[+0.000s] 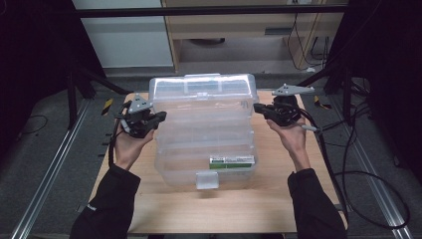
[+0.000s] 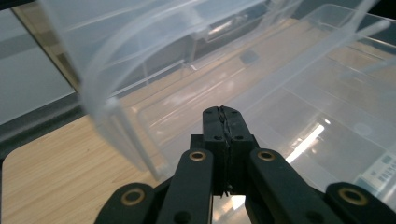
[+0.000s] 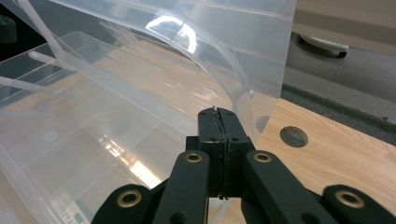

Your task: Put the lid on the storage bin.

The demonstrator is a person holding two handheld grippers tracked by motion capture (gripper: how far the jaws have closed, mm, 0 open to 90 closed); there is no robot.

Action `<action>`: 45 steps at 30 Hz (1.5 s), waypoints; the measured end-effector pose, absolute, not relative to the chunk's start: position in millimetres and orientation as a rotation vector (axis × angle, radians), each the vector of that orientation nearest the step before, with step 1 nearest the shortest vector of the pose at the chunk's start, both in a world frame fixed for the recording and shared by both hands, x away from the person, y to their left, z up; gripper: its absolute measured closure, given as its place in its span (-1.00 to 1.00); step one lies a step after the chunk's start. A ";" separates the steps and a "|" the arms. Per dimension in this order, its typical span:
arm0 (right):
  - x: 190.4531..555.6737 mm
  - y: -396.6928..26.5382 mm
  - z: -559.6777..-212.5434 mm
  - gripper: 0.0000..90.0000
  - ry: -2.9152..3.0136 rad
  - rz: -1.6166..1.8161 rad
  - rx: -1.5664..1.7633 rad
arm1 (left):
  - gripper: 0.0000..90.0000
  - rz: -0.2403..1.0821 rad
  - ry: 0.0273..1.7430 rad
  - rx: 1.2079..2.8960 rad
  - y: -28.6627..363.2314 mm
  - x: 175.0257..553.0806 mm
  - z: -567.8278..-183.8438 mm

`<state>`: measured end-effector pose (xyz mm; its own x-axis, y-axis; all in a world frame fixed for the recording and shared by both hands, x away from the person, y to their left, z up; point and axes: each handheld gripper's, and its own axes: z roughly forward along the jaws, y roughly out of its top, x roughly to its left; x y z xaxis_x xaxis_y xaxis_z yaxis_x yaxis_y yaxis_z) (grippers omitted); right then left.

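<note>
A clear plastic tiered storage box stands open on the wooden table, its trays stepped back toward the far side. A green and white label sits on its front tier above the latch. My left gripper is at the box's left side, jaws shut, tips against the clear wall. In the left gripper view the shut left gripper points into a tray. My right gripper mirrors it at the right side. The shut right gripper lies beside the curved tray wall.
The table has a round hole near its right edge. Metal rails run along the floor on both sides. Cables loop on the floor at the right. A cabinet stands beyond the table.
</note>
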<state>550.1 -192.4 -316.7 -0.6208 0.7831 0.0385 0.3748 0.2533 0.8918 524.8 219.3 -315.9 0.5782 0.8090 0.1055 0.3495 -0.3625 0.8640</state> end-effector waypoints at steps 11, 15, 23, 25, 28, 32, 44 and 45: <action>543.5 -198.1 -319.6 1.00 2.092 1.338 1.070 | 0.98 0.653 0.995 1.865 244.0 523.1 -323.7; 543.1 -198.2 -320.2 1.00 2.091 1.344 1.071 | 0.98 0.655 1.000 1.851 246.0 523.8 -324.8; 542.1 -194.3 -318.5 1.00 2.087 1.373 1.057 | 0.98 0.666 0.974 1.856 241.7 521.3 -317.9; 541.6 -193.4 -317.0 1.00 2.084 1.376 1.054 | 0.98 0.660 0.963 1.879 236.9 518.1 -319.8; 542.1 -192.6 -315.8 1.00 2.074 1.384 1.051 | 0.99 0.658 0.955 1.912 231.6 512.7 -326.5; 542.9 -192.6 -315.6 1.00 2.067 1.393 1.057 | 0.99 0.662 0.959 1.944 230.0 507.9 -334.8; 541.7 -191.1 -312.8 1.00 2.061 1.404 1.051 | 0.99 0.667 0.933 1.976 226.2 500.4 -339.5; 541.3 -191.2 -312.9 1.00 2.066 1.401 1.049 | 0.99 0.668 0.934 1.970 227.0 500.1 -338.9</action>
